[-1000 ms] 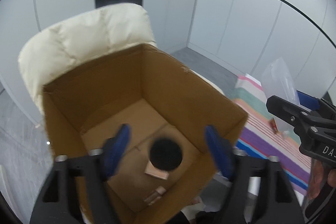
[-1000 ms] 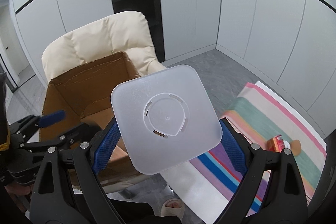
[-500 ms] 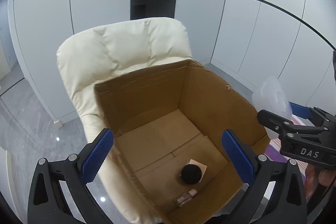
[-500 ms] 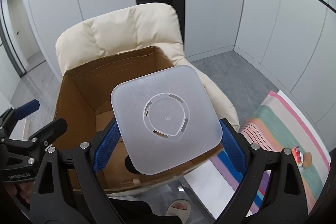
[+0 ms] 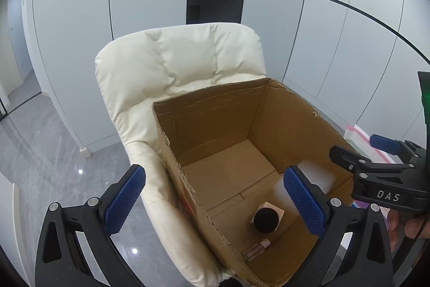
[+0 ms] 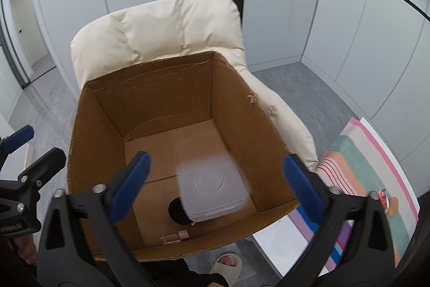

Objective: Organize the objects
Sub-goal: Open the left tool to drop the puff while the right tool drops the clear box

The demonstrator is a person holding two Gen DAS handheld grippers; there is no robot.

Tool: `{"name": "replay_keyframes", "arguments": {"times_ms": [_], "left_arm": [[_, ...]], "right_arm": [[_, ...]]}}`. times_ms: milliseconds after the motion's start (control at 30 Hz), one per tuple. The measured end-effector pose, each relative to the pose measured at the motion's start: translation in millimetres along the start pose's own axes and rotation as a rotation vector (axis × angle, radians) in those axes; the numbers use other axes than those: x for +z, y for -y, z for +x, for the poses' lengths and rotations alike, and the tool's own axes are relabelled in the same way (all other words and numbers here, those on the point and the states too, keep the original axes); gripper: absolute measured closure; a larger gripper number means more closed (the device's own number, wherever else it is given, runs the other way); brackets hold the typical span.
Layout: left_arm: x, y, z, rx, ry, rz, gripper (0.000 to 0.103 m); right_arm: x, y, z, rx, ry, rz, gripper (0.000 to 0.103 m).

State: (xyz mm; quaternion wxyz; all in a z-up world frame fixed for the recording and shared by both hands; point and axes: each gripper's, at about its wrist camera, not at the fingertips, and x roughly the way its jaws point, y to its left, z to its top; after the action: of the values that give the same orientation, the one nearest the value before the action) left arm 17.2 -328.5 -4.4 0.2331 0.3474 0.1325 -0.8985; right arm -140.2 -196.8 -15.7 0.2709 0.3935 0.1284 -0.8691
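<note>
An open cardboard box (image 5: 209, 96) (image 6: 150, 69) stands on a cream chair. A translucent square plastic container (image 6: 212, 187) is blurred inside the box, free of any pad; it shows as a white blur (image 5: 317, 174) in the left wrist view. On the box floor lie a black round object (image 5: 266, 218) (image 6: 176, 210) on a pale card and a small clear bottle (image 5: 255, 249) (image 6: 173, 236). My right gripper (image 6: 217, 159) (image 5: 365, 149) hangs above the box, its jaws opening with nothing touching them. My left gripper (image 5: 215, 172) (image 6: 37, 145) is open and empty over the box's left wall.
The cream padded chair (image 5: 174, 66) (image 6: 161, 28) backs onto white wall panels. A striped cloth (image 6: 357, 166) with small items (image 6: 387, 203) lies to the right. A foot in a sandal (image 6: 228, 262) stands on the grey floor below the box.
The right gripper let go of the translucent container, which dropped into the box. The left gripper drew back out of the box and shifted left, its jaws wider.
</note>
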Motion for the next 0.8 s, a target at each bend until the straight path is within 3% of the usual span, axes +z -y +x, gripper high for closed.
{"name": "replay_keyframes", "arguments": {"times_ms": [400,800], "left_arm": [[3,17,7,-0.022,-0.007,0.013,0.0],[6,63,17,-0.078,-0.014,0.058,0.0]], "right_arm": [[-4,32,0,-0.009,-0.015,0.079,0.0],[-16,74,-18,-0.037,0.006,0.117,0.0]]}}
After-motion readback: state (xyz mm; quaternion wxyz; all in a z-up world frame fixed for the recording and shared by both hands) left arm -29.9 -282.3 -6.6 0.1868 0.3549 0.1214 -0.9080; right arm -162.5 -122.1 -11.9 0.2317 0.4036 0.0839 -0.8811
